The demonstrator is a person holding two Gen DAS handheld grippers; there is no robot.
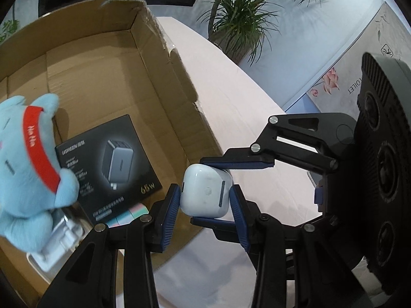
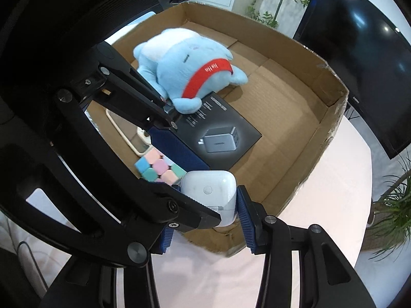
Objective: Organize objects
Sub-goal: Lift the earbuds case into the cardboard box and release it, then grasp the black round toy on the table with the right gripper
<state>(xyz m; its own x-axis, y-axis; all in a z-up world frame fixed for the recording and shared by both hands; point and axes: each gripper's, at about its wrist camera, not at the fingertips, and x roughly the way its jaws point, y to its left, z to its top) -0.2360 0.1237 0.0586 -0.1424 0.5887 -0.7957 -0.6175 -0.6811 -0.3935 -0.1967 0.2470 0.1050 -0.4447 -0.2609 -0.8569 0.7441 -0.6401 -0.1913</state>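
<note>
A white earbud case (image 1: 206, 193) hangs in the air over the cardboard box's near rim (image 1: 203, 131), with both grippers around it. My left gripper (image 1: 205, 200) has its blue pads against the case's left and right sides. My right gripper (image 1: 218, 192) comes in from the right, with pads above and below the case. In the right wrist view the case (image 2: 210, 192) sits between my right gripper's (image 2: 205, 213) pads, and the left gripper's blue pad (image 2: 177, 148) lies along its top. In the box (image 2: 331, 128) lie a blue plush toy (image 2: 185, 69), a black charger box (image 2: 221, 133) and a pastel cube (image 2: 158, 166).
A white plastic item (image 1: 59, 233) lies under the plush in the box's corner. The box stands on a pale pink round table (image 1: 244, 107). A potted plant (image 1: 239, 18) stands beyond the table and a dark monitor (image 2: 359, 59) stands behind the box.
</note>
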